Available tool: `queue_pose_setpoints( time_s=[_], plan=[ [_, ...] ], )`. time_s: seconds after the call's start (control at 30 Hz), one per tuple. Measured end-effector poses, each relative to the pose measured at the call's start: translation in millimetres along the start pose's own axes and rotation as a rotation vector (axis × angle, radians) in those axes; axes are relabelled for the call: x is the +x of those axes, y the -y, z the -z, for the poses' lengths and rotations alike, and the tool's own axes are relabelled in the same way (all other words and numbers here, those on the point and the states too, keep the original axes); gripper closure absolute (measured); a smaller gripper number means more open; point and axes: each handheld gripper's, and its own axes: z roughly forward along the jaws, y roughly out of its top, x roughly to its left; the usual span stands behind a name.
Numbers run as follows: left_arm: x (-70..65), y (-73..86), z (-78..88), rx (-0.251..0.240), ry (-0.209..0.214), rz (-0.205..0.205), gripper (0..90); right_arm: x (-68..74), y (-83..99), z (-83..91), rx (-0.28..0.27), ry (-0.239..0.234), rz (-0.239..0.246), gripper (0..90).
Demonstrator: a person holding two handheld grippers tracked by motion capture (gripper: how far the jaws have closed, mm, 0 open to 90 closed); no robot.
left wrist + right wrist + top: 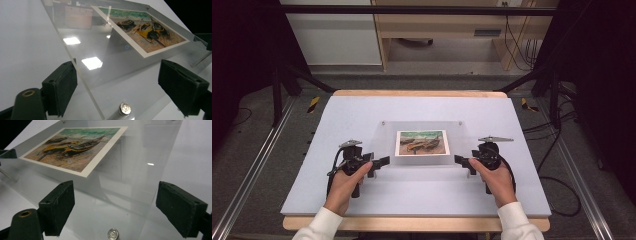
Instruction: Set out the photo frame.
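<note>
**Clear Frame Flat at Centre, Fingers Wide at Both Ends**

Pale grey-white tabletop [362,115] across the middle of the high view, wooden edge showing along top and bottom. Around it: grey floor, metal rails running down both sides, dark stands at left and right, black cables looping at right. Light wooden furniture and a white panel across the upper part of the frame.

At centre, lying flat: clear acrylic frame [423,145] with a boat print [422,142] sandwiched inside. Small metal studs near its far corners.

Left gripper [381,163] at lower left of centre, just beside the frame's left edge; right gripper [462,162] mirrored at the frame's right edge. Both held by hands in white sleeves entering from the bottom.

In the left gripper view, fingers [61,87] spread wide, the frame's [100,82] near edge running between them, untouched by either pad; a silver stud [125,108] at bottom centre. Same in the right gripper view: fingers [58,206] wide apart, the frame's [130,182] corner between them without contact, another stud [113,234] at the bottom edge.

Hard to make out: exact outline of the acrylic in the high view, nearly lost against the pale surface. Reflections of ceiling lights and furniture clouding the panel in the left gripper view. Print [142,32] cut off at top there; far corners of the frame cropped in the right gripper view, print [75,150] otherwise in full sight. Room's left and right sides sunk in darkness.
</note>
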Motion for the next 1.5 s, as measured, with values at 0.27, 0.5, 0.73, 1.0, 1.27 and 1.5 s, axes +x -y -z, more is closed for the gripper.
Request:
queue_pose_setpoints(
  time_s=[0.27,0.5,0.73,1.0,1.27,1.5],
  plan=[
    [1.3,-0.6,-1.4,0.000,0.004,0.000,15.6,-4.5,1.3,0.6,0.017,-0.038,-0.031,14.7],
    [2.8,-1.0,-1.3,0.001,0.013,-0.006,15.7,-6.1,2.8,0.0,0.021,-0.069,-0.060,16.1],
    [1.4,-2.5,-0.7,0.008,-0.005,-0.008,17.5,-6.5,4.5,0.6,0.005,-0.067,-0.044,17.1],
    [-3.5,-9.2,-0.7,-0.003,-0.042,-0.072,20.3,-3.4,0.9,1.5,-0.015,-0.032,0.000,19.3],
    [-4.6,-13.4,-1.0,-0.030,-0.067,-0.128,23.2,-3.5,-3.0,2.9,-0.064,0.005,0.050,25.2],
    [-7.3,-8.5,4.6,-0.052,-0.075,-0.151,26.7,0.1,3.9,7.6,-0.090,0.014,0.085,26.3]
  ],
)
